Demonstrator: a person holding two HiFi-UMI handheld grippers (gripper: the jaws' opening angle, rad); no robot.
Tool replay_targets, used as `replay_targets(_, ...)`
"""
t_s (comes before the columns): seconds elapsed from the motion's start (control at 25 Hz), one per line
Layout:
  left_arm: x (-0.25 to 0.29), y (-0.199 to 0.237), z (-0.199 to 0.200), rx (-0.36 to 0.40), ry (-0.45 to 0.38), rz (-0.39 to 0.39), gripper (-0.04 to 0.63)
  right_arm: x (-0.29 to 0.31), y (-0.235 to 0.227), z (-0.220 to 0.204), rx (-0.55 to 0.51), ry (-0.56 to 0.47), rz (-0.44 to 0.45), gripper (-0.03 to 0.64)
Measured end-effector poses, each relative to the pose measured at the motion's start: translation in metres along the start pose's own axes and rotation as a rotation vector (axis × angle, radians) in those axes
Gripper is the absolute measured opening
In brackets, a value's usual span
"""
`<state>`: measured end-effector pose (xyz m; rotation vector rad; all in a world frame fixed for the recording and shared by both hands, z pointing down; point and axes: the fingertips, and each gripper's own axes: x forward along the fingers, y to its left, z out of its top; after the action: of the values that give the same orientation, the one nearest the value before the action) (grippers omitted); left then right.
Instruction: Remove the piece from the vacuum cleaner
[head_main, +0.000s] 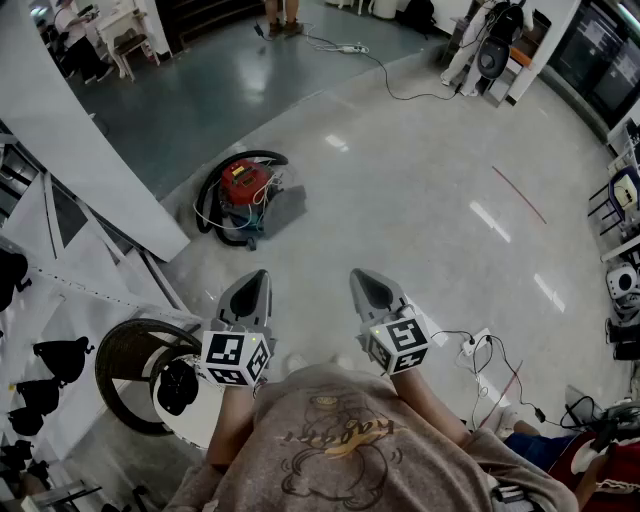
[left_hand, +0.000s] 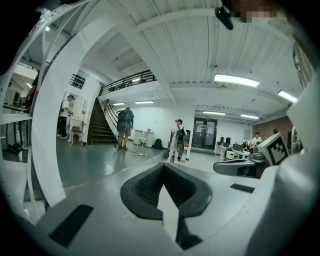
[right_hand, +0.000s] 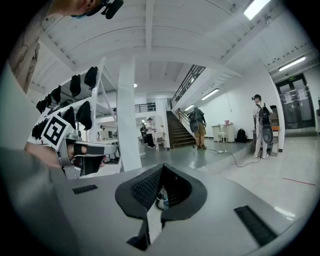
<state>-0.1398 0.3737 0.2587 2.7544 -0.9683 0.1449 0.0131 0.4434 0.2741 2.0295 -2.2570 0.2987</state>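
Vacuum (head_main: 243, 190): 1, red, on floor ahead of you, 1 black hose (head_main: 213, 180) looped round it, well apart from both grippers. Near: your 2 arms reach fwd side by side, grippers approx level. L gripper (head_main: 257, 278) jaws pressed together, nothing btwn them; R gripper (head_main: 363, 277) same, empty. Far, per L gripper view: 1 staircase (left_hand: 101, 127), 1 person w/ backpack (left_hand: 125, 126) at its foot.
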Motion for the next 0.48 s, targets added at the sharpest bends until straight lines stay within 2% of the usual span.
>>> replay_targets(0.48, -0.009, 0.016, -0.002, 0.008, 0.018, -0.022, 0.002, 0.005, 0.016, -0.007, 0.025, 0.005, -0.009, 0.000)
